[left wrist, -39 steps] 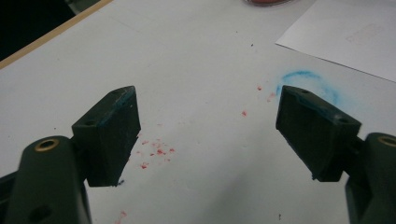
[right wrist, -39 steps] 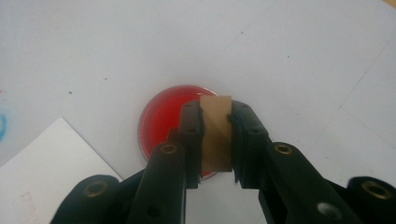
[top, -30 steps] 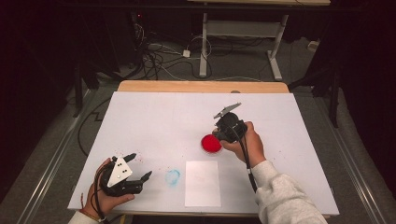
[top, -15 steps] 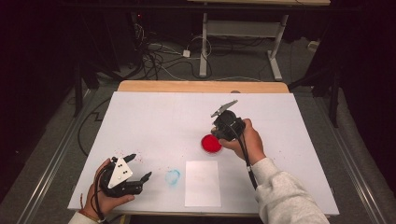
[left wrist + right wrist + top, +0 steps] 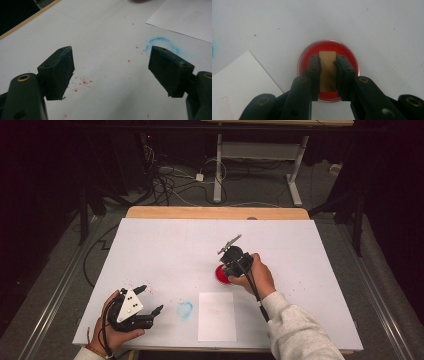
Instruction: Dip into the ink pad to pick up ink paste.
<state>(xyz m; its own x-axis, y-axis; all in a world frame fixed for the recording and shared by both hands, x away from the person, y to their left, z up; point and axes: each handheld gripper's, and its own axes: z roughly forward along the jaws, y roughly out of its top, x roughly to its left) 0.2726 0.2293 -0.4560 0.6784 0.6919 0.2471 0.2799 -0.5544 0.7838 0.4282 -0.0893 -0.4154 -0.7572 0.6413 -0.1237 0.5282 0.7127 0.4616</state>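
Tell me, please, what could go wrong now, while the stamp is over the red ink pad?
1. The right gripper holds the wooden stamp between narrow jaws; pressed off-centre on the red ink pad, it might tilt and ink unevenly.
2. Red specks and a blue smear already mark the table; more drips could soil the white paper.
3. The left gripper stands open away from the pad, so nothing steadies the pad if it slides.

No words or numbers are showing clearly anywhere. The flat white paper sheet (image 5: pixel 239 82) is carrying a faint stamped mark. It is looking too pale to read.
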